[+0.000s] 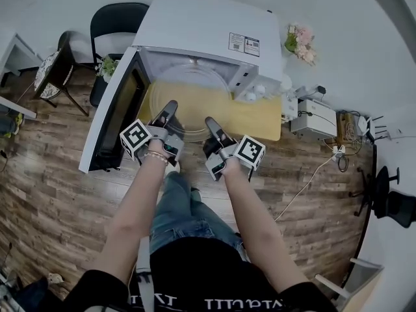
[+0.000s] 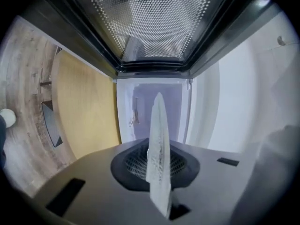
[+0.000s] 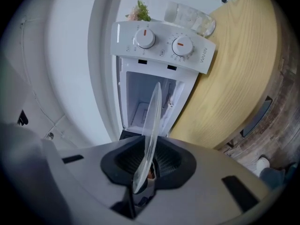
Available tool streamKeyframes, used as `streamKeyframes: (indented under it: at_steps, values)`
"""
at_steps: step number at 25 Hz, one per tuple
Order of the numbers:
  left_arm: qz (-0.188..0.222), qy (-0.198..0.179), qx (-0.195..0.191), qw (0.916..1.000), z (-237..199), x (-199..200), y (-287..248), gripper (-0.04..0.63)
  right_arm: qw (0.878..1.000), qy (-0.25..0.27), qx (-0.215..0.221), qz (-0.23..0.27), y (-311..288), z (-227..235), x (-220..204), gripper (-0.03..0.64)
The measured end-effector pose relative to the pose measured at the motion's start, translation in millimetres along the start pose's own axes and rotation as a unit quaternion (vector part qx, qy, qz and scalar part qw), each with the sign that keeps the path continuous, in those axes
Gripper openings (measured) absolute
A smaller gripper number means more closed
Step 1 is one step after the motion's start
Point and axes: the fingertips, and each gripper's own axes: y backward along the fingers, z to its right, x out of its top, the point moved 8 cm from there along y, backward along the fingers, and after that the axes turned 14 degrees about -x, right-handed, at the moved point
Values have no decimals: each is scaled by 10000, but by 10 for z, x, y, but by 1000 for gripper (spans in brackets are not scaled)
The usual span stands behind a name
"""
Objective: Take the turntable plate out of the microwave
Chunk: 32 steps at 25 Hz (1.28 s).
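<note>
Two hand-held grippers point(image 1: 170, 106) point(image 1: 210, 122) held level, side by side, pinching turntable plate point(image 1: 192, 91)

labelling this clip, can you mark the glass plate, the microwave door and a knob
glass plate point(image 1: 188, 93), head view, middle of the disc
microwave door point(image 1: 122, 112), head view, dark inner window
knob point(image 3: 145, 38), right gripper view, face of the one at picture left

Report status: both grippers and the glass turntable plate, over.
Left gripper and right gripper, jaws shut on turntable plate rim. Plate at microwave mouth, over table. Door wide open, nothing blocking.
</note>
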Motion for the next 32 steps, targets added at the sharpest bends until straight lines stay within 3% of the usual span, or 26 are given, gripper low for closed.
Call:
streamKeyframes:
  at_steps: [4,9,20,26,32]
  values:
    - [-112,-100,-106,9998,147,-105,138,32,9998,151,-37,123,132,-67,7,64]
    - [-180,-136,-281,9994,353,-290,306,32,9988,339,235,250,299,-234,-23,64]
    - [-332,-312,-547,9975,723,-628,470,31,9905,1223,276,568,691,-560,-70,87]
    - [-478,-600,-659,9949,924,-630,415,31,9846,1551,289,756,786,-753,-47,94]
    - [-655,-1180,-956,9862,1149,-577,304,40,9726,2100,427,905,823,-1018,12,101]
